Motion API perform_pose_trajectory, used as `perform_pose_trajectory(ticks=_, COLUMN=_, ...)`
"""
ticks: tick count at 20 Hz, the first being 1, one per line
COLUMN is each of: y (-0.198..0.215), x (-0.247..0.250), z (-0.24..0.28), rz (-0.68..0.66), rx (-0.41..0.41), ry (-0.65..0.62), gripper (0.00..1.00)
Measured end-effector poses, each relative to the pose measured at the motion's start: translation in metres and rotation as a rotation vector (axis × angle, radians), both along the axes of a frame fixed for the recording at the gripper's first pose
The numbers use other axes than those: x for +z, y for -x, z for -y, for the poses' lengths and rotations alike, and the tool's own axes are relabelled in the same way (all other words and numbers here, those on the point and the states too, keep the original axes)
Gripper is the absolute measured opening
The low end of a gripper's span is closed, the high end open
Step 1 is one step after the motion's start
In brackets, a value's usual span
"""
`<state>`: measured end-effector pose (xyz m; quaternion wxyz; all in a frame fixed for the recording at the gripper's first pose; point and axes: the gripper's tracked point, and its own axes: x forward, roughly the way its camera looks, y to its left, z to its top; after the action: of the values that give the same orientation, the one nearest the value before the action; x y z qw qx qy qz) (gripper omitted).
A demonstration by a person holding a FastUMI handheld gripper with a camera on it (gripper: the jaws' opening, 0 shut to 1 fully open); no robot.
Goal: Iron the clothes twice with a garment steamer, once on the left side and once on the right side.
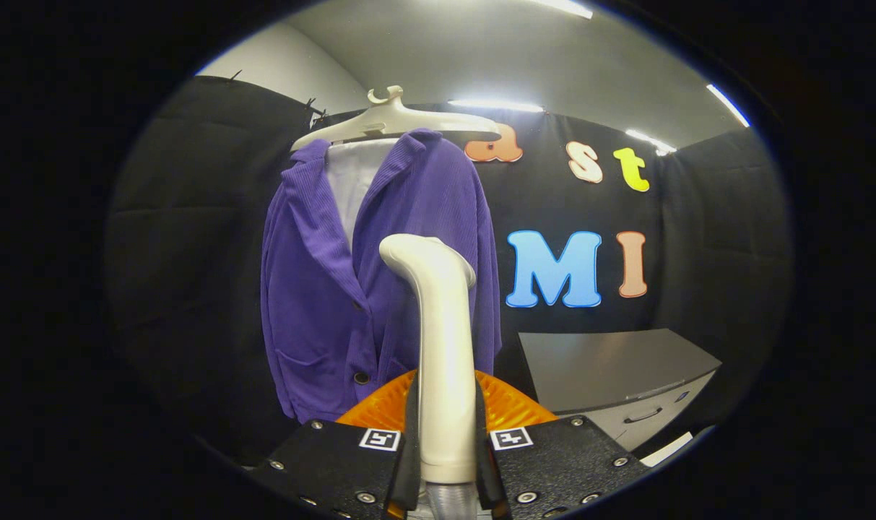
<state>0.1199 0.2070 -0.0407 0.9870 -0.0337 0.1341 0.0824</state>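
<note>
Bright strip lights (497, 105) on the ceiling light the booth from above and blow out to pure white glare. The purple jacket (380, 274) is evenly lit and sharp — its ribbing reads clearly. The steamer handle (443, 347) shows soft highlights, shaded on one flank. The fisheye lens bends straight lines strongly toward the rim, where the picture dims and softens — a faint blue fringe there.

White garment steamer (443, 347) upright between the fingers, purple jacket (365, 282) hanging beyond it
</note>
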Motion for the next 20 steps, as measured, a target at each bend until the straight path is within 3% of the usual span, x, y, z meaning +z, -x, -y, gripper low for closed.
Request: perform_pose_trajectory(ticks=20, y=0.047, x=-0.137, z=0.007, rz=-0.204, rx=0.051, ry=0.134, gripper=0.32)
